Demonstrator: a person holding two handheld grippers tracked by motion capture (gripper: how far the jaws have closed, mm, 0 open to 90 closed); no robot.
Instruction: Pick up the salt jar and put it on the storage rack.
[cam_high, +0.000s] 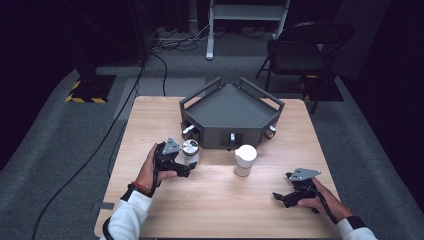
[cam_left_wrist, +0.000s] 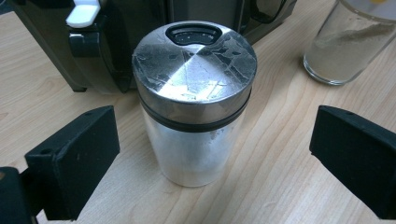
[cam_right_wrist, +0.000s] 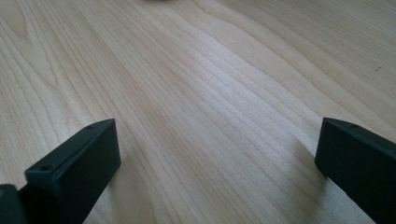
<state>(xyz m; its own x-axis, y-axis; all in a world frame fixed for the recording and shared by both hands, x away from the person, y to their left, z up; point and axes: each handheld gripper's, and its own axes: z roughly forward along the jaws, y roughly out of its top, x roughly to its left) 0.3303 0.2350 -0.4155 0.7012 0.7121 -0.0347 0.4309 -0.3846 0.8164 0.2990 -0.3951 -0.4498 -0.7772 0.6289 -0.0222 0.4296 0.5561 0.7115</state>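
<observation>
Both tongs sit low over the wooden table (cam_high: 220, 200), one in each of the person's hands. Starting at the left, the left gripper (cam_high: 186, 165) is spread wide around a glass shaker (cam_left_wrist: 194, 100) with a brushed metal lid. In the left gripper view its two black jaws stand well apart, one on each side of the shaker, and neither touches the glass; bare wood shows in both gaps. The shaker stands upright on the table, squarely between those jaws and a little ahead of them. Its lid has a dark oval opening on the side away from the gripper. Just beyond the shaker, past the jaw tips, is the front wall of a dark grey angular tray (cam_high: 227, 107), with a small white-tipped lever (cam_left_wrist: 83, 14) up and to the left of the shaker in that view.

Farther right, off the left gripper's right jaw, stands a second jar (cam_high: 245, 160) with a white lid and pale contents, upright and apart from both the shaker and the tray.

Farther right again, well apart from all of this, the right gripper (cam_high: 282, 196) is held near the table's near right corner. Its jaws are released too, spread wide with nothing between them; in the right gripper view they frame bare wood grain.
</observation>
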